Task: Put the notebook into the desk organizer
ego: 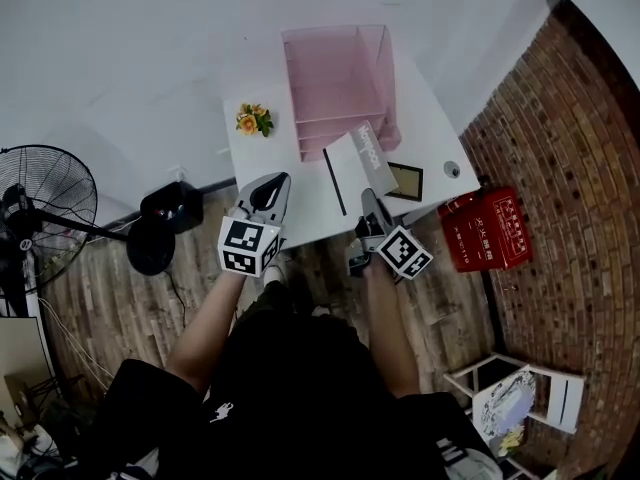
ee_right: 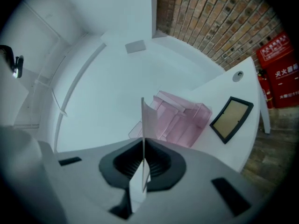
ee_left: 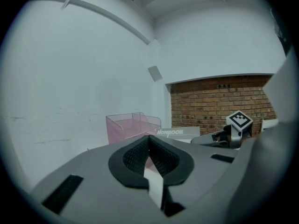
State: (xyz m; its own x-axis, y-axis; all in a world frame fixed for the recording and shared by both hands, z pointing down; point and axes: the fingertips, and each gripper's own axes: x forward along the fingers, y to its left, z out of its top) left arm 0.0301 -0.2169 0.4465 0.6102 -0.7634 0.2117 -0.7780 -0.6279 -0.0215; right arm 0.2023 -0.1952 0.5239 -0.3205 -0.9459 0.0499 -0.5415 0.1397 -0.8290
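R claw (ee_right: 143,148) clenched on notebook (ego: 358,163) edge, L claw (ee_left: 149,140) pinched shut, empty; pink desk organizer (ego: 338,83) behind on white table (ego: 250,163)

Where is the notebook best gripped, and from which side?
I would grip the notebook at its near edge, from the person's side, as the right claw does. It is thin and flat, and its far end is left free to enter the pink organizer.

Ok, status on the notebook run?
Right gripper jaws shut on notebook, just short of pink organizer, not in yet. Left gripper jaws shut, empty. Picture frame off to the side, nothing blocking.
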